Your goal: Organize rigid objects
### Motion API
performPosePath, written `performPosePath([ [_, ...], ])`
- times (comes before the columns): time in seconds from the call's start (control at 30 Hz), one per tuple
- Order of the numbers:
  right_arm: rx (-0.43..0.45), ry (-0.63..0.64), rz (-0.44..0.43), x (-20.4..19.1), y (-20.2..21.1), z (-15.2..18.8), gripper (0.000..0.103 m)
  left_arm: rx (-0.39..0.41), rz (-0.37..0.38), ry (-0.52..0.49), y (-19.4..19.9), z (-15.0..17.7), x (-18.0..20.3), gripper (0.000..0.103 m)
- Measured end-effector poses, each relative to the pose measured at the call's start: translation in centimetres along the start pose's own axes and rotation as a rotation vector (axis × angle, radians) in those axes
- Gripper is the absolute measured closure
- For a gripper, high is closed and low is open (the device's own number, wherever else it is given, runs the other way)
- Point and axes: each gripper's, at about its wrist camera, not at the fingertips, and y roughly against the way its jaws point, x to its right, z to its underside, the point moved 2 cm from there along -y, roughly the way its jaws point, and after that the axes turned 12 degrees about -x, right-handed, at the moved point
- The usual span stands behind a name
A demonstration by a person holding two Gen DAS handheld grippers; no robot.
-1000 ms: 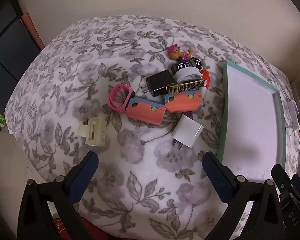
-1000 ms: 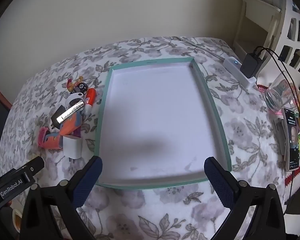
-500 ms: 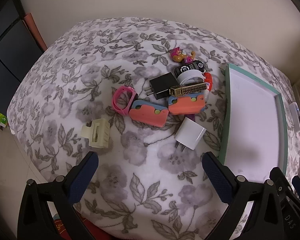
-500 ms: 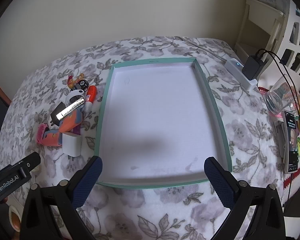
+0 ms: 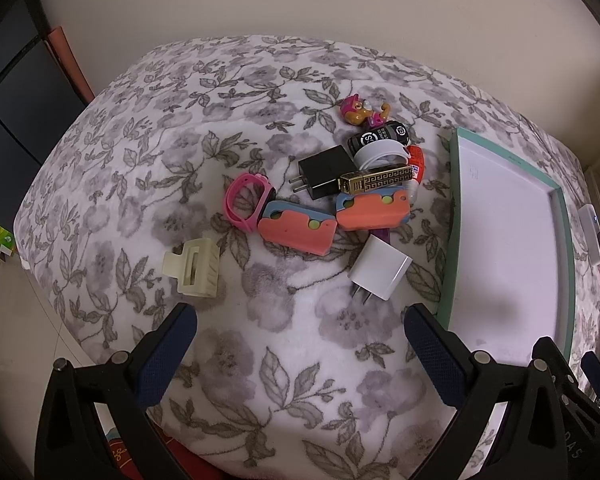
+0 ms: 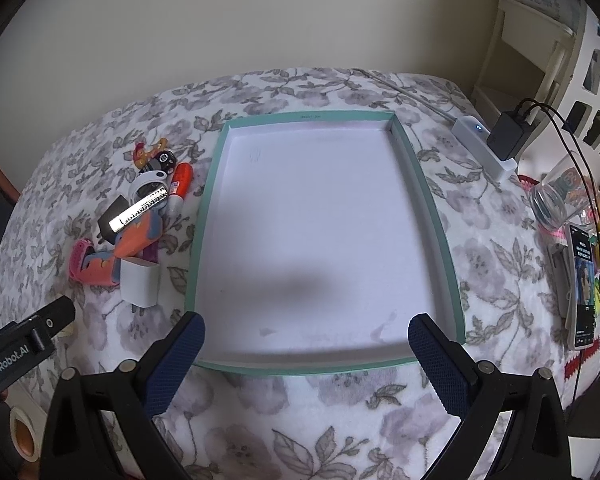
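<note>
A pile of small rigid objects lies on the floral blanket: a white charger (image 5: pixel 381 272) (image 6: pixel 140 282), a black charger (image 5: pixel 324 172), two orange foam pieces (image 5: pixel 298 231) (image 5: pixel 374 213), a pink watch frame (image 5: pixel 247 201), a gold patterned bar (image 5: pixel 378 181), a toy figure (image 5: pixel 362 112) and a cream hair claw (image 5: pixel 193 267). To their right sits a teal-rimmed white tray (image 5: pixel 446 268) (image 6: pixel 428 196), with nothing in it. My left gripper (image 5: pixel 300 344) hovers open just short of the pile. Open too, my right gripper (image 6: pixel 306 354) hangs over the tray's near edge.
A white power strip with a black adapter (image 6: pixel 508 138) and cables, a clear jar (image 6: pixel 556 196) and a phone (image 6: pixel 582 288) crowd the right side. Beyond the tray stands a beige wall. Dark furniture (image 5: pixel 8 92) stands at the left. The left gripper's body (image 6: pixel 24 352) shows low left.
The left gripper has moved forward toward the pile, which now sits larger and lower in its view. The right gripper has crept slightly forward over the tray.
</note>
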Motion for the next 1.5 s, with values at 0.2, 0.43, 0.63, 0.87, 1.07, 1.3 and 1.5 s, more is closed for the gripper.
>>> performPosePath([
  [0.2, -0.006, 0.004, 0.005, -0.03, -0.16, 0.04, 0.0, -0.002, 0.0, 0.0, 0.0, -0.03, 0.0, 0.0],
  [0.43, -0.012, 0.008, 0.011, -0.11, -0.31, 0.08, 0.0, -0.006, -0.001, 0.0, -0.11, 0.05, -0.02, 0.0],
  [0.63, -0.014, 0.009, 0.012, -0.14, -0.33, 0.07, 0.0, -0.007, -0.001, 0.0, -0.1, -0.04, -0.01, 0.0],
  [0.87, -0.019, 0.013, 0.017, -0.23, -0.44, 0.13, 0.0, -0.009, 0.0, 0.001, -0.15, 0.0, -0.06, 0.0],
  [1.07, -0.021, 0.015, 0.018, -0.24, -0.47, 0.12, 0.0, -0.01, 0.0, 0.002, -0.22, 0.06, -0.15, 0.0],
  [1.3, -0.021, 0.015, 0.02, -0.3, -0.48, 0.12, 0.0, -0.011, 0.001, 0.004, -0.26, 0.13, -0.21, 0.0],
  [1.5, -0.025, 0.019, 0.02, -0.36, -0.59, 0.15, 0.0, -0.012, 0.001, 0.003, -0.24, 0.06, -0.19, 0.0],
])
